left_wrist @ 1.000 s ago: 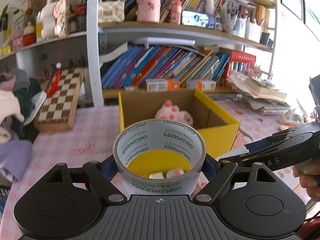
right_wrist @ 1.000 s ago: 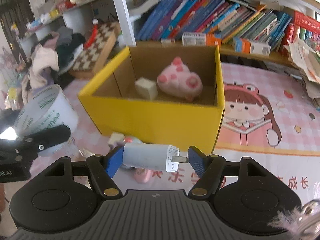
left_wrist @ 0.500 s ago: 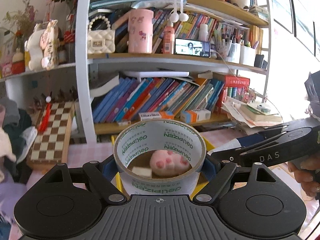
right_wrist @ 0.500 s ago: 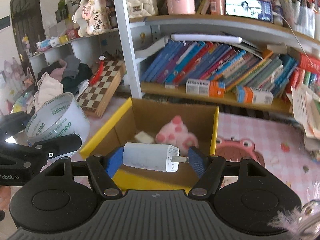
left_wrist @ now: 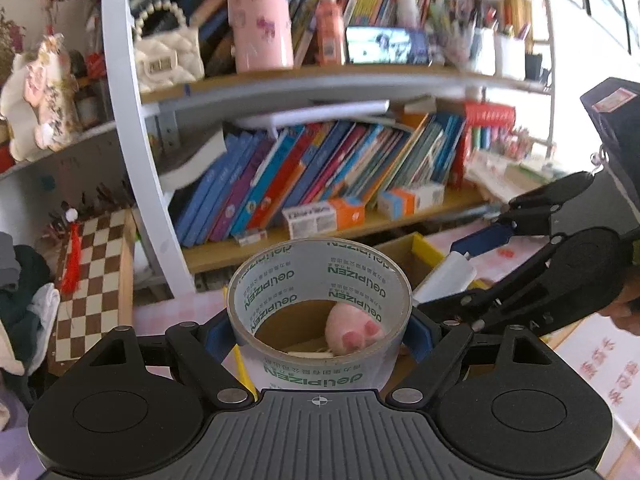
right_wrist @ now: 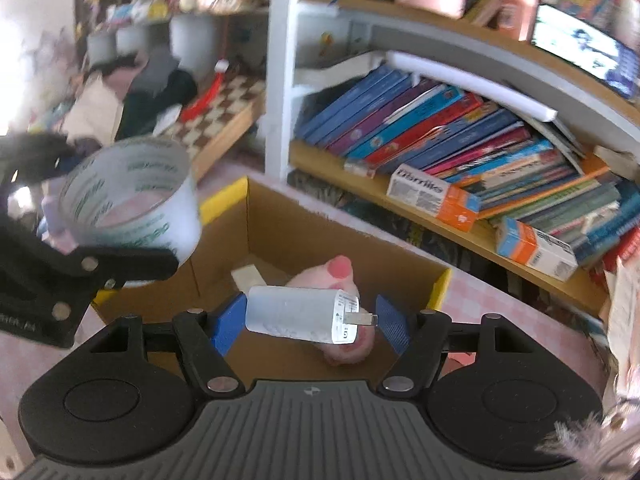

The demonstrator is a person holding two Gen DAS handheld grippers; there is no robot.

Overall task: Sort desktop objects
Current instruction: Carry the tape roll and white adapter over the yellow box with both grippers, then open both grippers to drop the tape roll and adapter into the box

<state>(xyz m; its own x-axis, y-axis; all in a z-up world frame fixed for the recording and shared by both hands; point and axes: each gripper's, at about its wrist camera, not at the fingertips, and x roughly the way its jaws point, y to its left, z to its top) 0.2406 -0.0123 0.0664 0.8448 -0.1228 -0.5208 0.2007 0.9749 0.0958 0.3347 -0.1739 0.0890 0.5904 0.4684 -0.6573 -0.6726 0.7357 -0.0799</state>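
My left gripper point(left_wrist: 319, 334) is shut on a roll of clear tape point(left_wrist: 320, 372) with green print, held above the near left edge of the yellow cardboard box point(left_wrist: 428, 246). The tape roll also shows in the right wrist view point(right_wrist: 132, 196). My right gripper point(right_wrist: 308, 320) is shut on a white plug adapter point(right_wrist: 296, 314) with a metal prong, held over the open box point(right_wrist: 440, 284). The adapter also shows in the left wrist view point(left_wrist: 446, 278). Inside the box lie a pink plush toy point(right_wrist: 340, 270) and a small cream block point(right_wrist: 248, 276).
A bookshelf with leaning books point(right_wrist: 420, 132) and orange-white boxes point(right_wrist: 432, 196) stands behind the box. A chessboard point(left_wrist: 92, 280) leans at the left beside a clothes pile point(left_wrist: 20, 304). The table has a pink checked cloth point(right_wrist: 500, 320).
Both grippers have risen from beside the box and moved forward over it. Each still holds its object. The views are blurred with motion.
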